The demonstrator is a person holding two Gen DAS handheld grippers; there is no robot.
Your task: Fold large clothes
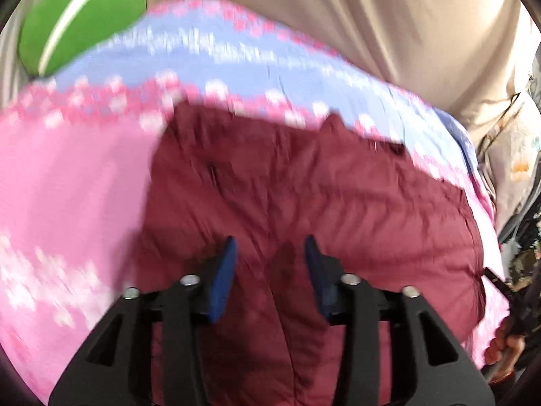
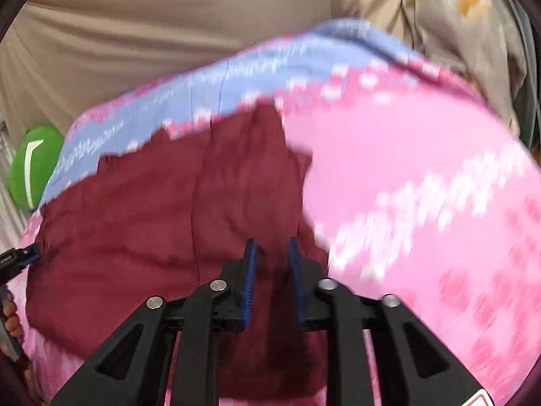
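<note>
Left gripper [image 1: 270, 253] agape over maroon garment [image 1: 304, 186] (blurred).

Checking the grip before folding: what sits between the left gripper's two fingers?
Only the maroon garment shows in the gap of the left gripper, jaws open, in the left wrist view.

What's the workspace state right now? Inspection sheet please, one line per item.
Surface: pink and blue patterned bedsheet, blurred by motion.
Job's things: maroon garment lying spread on the sheet, creased; fold state unclear.
Clutter: green cushion at the sheet's far edge.
Grippers: left claw open, over the garment, nothing between its fingers; right claw open with a narrower gap, also over the garment, nothing gripped. Contact cannot be told.
Cables: nothing seen for certain.
Surroundings: beige cloth behind the sheet; printed fabric to one side.
</note>
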